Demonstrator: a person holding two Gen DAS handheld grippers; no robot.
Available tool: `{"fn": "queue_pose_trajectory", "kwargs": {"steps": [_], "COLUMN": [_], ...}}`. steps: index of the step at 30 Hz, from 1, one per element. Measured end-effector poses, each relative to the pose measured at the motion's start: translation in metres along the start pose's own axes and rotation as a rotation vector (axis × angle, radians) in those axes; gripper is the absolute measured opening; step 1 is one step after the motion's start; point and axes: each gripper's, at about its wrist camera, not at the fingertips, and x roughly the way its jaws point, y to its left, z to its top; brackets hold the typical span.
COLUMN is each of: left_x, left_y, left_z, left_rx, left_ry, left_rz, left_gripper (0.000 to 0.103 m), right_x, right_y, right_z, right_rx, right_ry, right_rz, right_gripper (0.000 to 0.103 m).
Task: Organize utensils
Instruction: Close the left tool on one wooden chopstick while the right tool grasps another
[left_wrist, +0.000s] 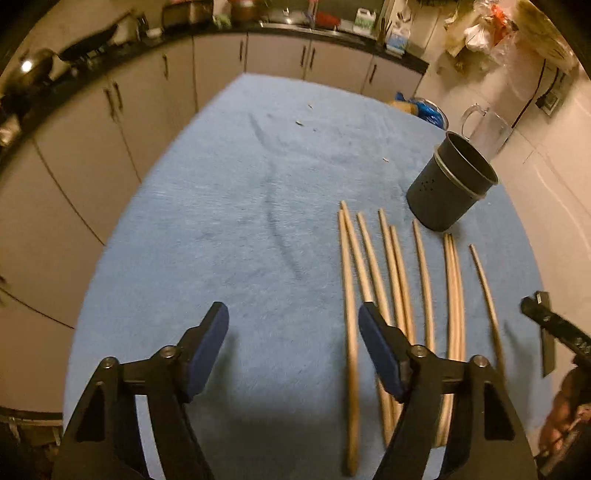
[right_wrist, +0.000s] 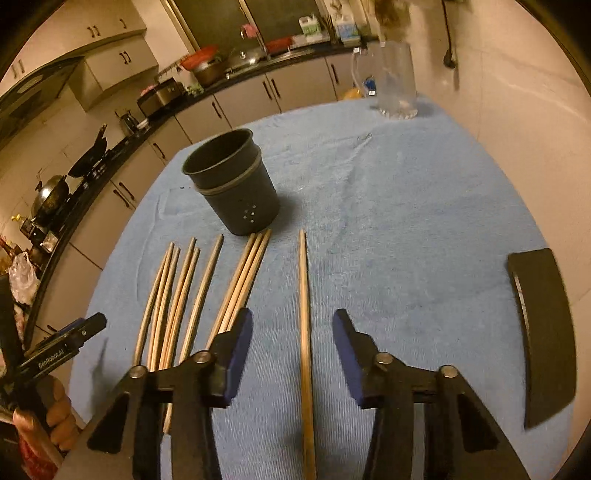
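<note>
Several wooden chopsticks (left_wrist: 399, 277) lie side by side on the blue tablecloth (left_wrist: 221, 221), in front of a dark grey round holder (left_wrist: 450, 184) that stands upright and looks empty. My left gripper (left_wrist: 292, 314) hangs open at the left end of the row, and the leftmost chopstick (left_wrist: 347, 295) shows just inside its right finger. In the right wrist view, the holder (right_wrist: 236, 188) stands behind the row of chopsticks (right_wrist: 184, 295). One chopstick (right_wrist: 303, 295) lies apart at the right. My right gripper (right_wrist: 292, 317) is open, and this chopstick runs between its fingers, clear of both pads.
A clear glass pitcher (right_wrist: 397, 81) stands at the table's far corner. A black curved piece (right_wrist: 546, 339) lies near the right edge of the cloth (right_wrist: 406, 221). Kitchen cabinets and a cluttered counter (left_wrist: 221, 33) run behind the table. A hand (right_wrist: 55, 413) holds the left gripper's handle.
</note>
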Motion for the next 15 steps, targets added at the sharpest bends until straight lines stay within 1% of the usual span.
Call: {"fn": "queue_pose_trajectory", "kwargs": {"steps": [1, 2, 3, 5, 6, 7, 8, 9, 10, 11, 12, 13, 15], "left_x": [0.004, 0.010, 0.015, 0.027, 0.031, 0.036, 0.041, 0.045, 0.049, 0.053, 0.058, 0.063, 0.066], "left_y": [-0.002, -0.005, -0.007, -0.016, -0.019, -0.023, -0.026, -0.030, -0.034, -0.036, -0.039, -0.040, -0.043], "left_z": [0.004, 0.008, 0.012, 0.019, 0.021, 0.022, 0.023, 0.024, 0.025, 0.026, 0.027, 0.028, 0.030], "left_rx": [0.007, 0.015, 0.014, 0.032, 0.042, 0.050, 0.059, 0.074, 0.085, 0.094, 0.106, 0.114, 0.127], "left_ry": [0.017, 0.038, 0.062, 0.102, 0.114, 0.124, 0.131, 0.142, 0.148, 0.153, 0.162, 0.173, 0.173], "left_rz": [-0.024, -0.043, -0.050, -0.071, -0.065, -0.045, -0.043, -0.048, -0.038, -0.024, -0.018, -0.011, 0.005], "left_gripper": [0.067, 0.057, 0.053, 0.049, 0.046, 0.043, 0.043, 0.041, 0.035, 0.031, 0.030, 0.027, 0.026], "right_x": [0.004, 0.010, 0.014, 0.023, 0.029, 0.033, 0.040, 0.044, 0.048, 0.054, 0.060, 0.064, 0.073], "right_y": [-0.001, -0.002, -0.001, 0.000, 0.000, 0.000, -0.001, -0.002, -0.003, -0.003, -0.003, -0.004, -0.005], "right_z": [0.004, 0.010, 0.013, 0.021, 0.026, 0.029, 0.032, 0.035, 0.037, 0.039, 0.041, 0.042, 0.045], "right_rx": [0.006, 0.010, 0.007, 0.000, -0.003, -0.001, 0.007, 0.012, 0.014, 0.012, 0.008, 0.008, 0.011], "right_ry": [0.017, 0.035, 0.048, 0.068, 0.080, 0.093, 0.109, 0.120, 0.130, 0.140, 0.149, 0.160, 0.178], "right_rz": [0.005, 0.009, 0.012, 0.013, 0.011, 0.013, 0.017, 0.018, 0.015, 0.007, -0.002, -0.010, -0.012], "right_gripper": [0.043, 0.043, 0.042, 0.038, 0.037, 0.033, 0.031, 0.031, 0.031, 0.029, 0.027, 0.022, 0.021]}}
